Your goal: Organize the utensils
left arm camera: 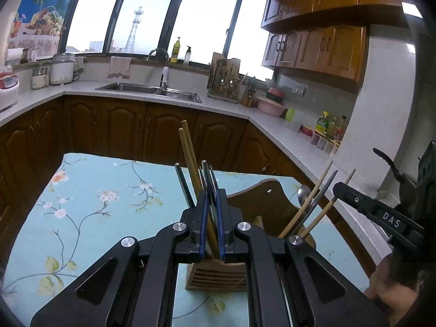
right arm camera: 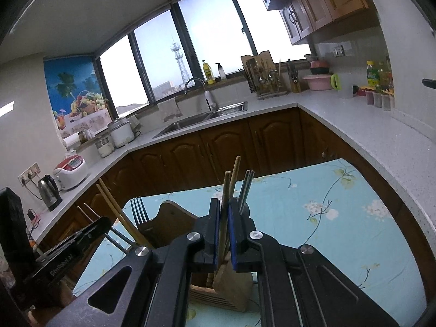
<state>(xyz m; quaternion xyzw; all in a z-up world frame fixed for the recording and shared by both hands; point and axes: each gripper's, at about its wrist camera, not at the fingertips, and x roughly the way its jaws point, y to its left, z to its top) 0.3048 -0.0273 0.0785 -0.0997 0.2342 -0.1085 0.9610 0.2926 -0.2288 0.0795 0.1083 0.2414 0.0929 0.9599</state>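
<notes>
Table w/ blue floral cloth (left arm camera: pixel 90 190); wooden utensil holder (left arm camera: pixel 218 275) stands directly on it.

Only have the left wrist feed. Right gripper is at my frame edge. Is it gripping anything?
Observer: Yes. The right gripper is shut on wooden chopsticks, which stand upright between its pads above the wooden holder.
Operator: Anything else standing near it?
Observer: Two metal chopsticks rise just behind its right finger. I can't tell if they're gripped.
Operator: Any fork around?
Observer: One fork, tines up, beside the holder's back board.
</notes>
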